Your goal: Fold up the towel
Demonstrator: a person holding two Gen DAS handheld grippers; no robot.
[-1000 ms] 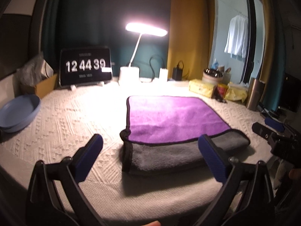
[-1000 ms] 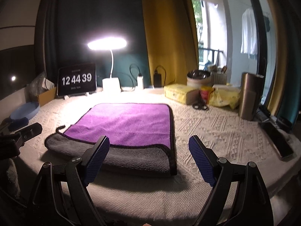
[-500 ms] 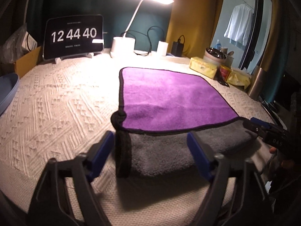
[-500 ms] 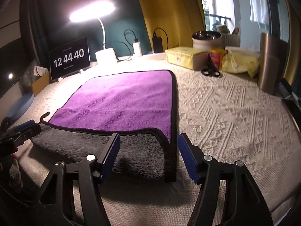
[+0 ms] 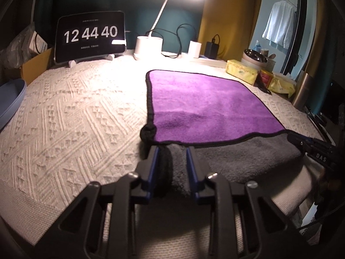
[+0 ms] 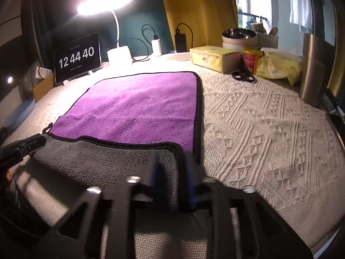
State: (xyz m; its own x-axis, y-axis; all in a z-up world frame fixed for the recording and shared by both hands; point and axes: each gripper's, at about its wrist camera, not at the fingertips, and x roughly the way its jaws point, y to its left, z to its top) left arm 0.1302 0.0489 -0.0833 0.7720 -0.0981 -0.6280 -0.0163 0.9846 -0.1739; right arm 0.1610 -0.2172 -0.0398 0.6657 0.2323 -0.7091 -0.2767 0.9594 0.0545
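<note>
So the towel (image 5: 204, 108) is lying flat on the white knit tablecloth (image 5: 71, 116), purple side up with the near edge flipped back and showing grey. The left gripper (image 5: 172, 164) is pinching the near-left corner of that grey fold, both pads pressing into the fabric. Over on the right, the right gripper (image 6: 170, 168) is clamping the near-right corner the same way. The clock (image 6: 77, 57) behind is reading 12 44 40.
</note>
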